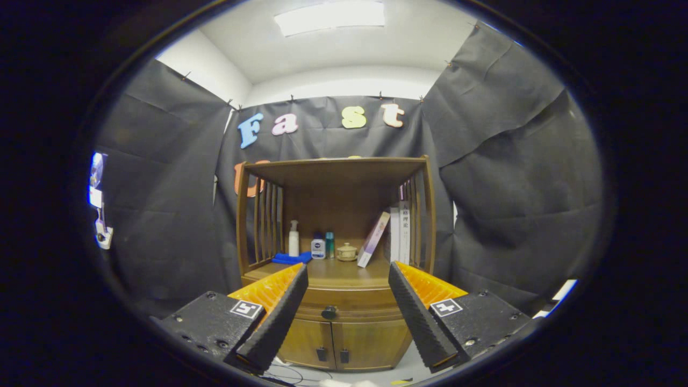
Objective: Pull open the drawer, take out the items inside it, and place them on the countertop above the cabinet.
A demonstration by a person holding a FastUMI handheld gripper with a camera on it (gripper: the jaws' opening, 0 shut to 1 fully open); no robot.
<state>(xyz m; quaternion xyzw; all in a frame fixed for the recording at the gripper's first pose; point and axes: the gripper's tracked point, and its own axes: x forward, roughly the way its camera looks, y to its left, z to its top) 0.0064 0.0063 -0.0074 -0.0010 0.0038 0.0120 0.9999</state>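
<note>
Two ridged jaws apart, wooden drawer (344,306) shut.

The hand-held gripper (348,271) shows as two long wedge-shaped fingers (277,317) that taper toward their tips, each with a ribbed inner face of fine crosswise ridges and a grooved sloping outer face. Each finger rises from a flat, boxy black block with rounded corners. On top of each block sits a small square white tag printed with a black blocky pattern, one on the left block and one on the right. Round screw heads dot the upper faces of both blocks, near their corners and outer edges.
</note>
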